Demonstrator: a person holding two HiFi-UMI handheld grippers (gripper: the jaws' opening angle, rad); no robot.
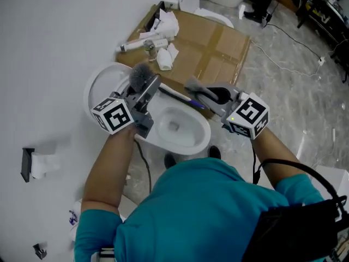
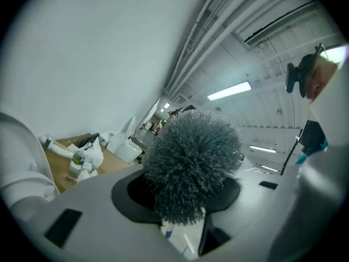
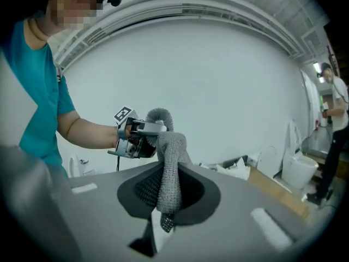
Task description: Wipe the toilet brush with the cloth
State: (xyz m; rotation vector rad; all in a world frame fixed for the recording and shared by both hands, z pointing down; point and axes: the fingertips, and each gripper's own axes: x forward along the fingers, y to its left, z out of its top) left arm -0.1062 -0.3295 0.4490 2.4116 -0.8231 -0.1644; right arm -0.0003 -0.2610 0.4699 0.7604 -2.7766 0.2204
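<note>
My left gripper (image 1: 149, 87) is shut on the toilet brush just below its grey bristle head (image 1: 140, 74). The brush's white and blue handle (image 1: 179, 96) sticks out to the right over the toilet bowl (image 1: 199, 141). In the left gripper view the bristle head (image 2: 191, 162) fills the space above the jaws of the left gripper (image 2: 185, 217). My right gripper (image 1: 211, 95) is shut on a grey knitted cloth (image 1: 195, 86), whose free end lies close by the handle. The cloth (image 3: 169, 168) stands up between the jaws of the right gripper (image 3: 166, 198), with the brush head (image 3: 158, 115) just behind it.
A flattened cardboard sheet (image 1: 210, 51) lies on the floor beyond the toilet, with a bottle (image 1: 150, 47) and white rags (image 1: 166, 59) on it. The raised lid (image 1: 103, 83) is at the left. A paper holder (image 1: 30, 165) hangs on the wall. Another person (image 3: 332, 124) stands far right.
</note>
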